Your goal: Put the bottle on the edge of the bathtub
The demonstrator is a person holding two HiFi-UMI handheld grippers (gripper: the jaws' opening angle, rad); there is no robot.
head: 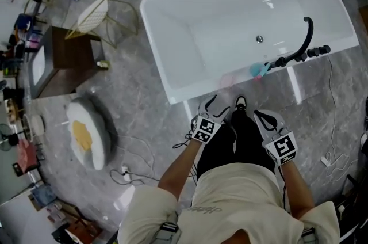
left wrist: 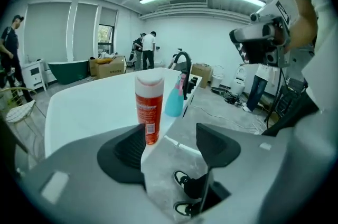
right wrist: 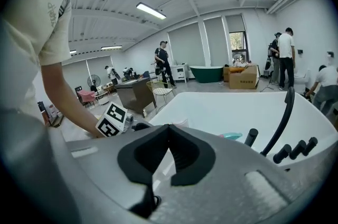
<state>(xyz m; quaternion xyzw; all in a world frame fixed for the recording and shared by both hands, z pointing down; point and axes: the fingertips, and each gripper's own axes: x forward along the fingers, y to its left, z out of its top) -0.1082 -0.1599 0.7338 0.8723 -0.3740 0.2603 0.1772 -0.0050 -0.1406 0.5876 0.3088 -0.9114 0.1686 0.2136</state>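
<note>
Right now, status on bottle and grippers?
Left gripper open, clear of bottle. Right gripper shut, empty. Bottle upright on tub rim beside teal bottle. Nothing blocking.

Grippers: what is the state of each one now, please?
Left gripper: open, holding nothing; the bottle stands ahead, not between its jaws.
Right gripper: closed, empty.

- The bathtub (head: 154, 47) stood on the grey marbled floor (head: 132, 116).
- An orange bottle (left wrist: 148, 108) stood upright on the bathtub's near rim.
- A teal bottle (left wrist: 174, 99) stood on the same rim, beside the bathtub's black faucet (head: 299, 47).
- An egg-shaped cushion (head: 86, 133) lay on the floor, left of the bathtub.
</note>
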